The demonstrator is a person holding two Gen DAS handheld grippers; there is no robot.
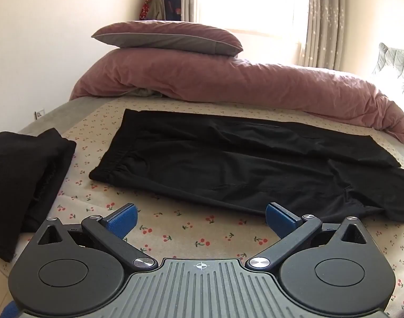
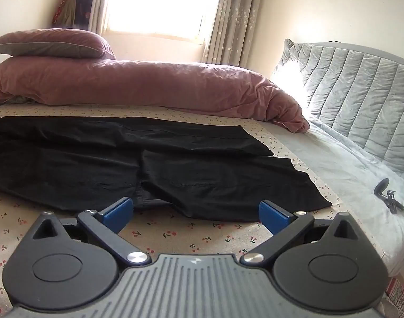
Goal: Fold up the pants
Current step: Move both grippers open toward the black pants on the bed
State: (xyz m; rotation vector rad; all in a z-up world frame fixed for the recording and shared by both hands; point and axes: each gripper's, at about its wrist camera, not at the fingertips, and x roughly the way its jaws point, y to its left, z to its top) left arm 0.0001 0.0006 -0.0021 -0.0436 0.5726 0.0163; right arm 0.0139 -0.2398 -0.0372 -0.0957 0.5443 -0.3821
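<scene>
We see black pants (image 1: 228,164) flat on bed (image 1: 180,228) ahead of both, left hand-held gripper (image 1: 201,217) & right hand-held gripper (image 2: 193,213) jaws wide apart, nothing btwn

The black pants (image 1: 228,159) lie spread flat on the cherry-print bed sheet (image 1: 180,228), just in front of the pink duvet (image 1: 228,84). The elastic waistband lies to the left. Both legs stretch rightward, slightly parted, faintly wrinkled.

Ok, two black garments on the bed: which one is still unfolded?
The black pants spread flat in the middle, waistband left, legs running right. The other black garment at the far left edge is already a folded bundle.
</scene>
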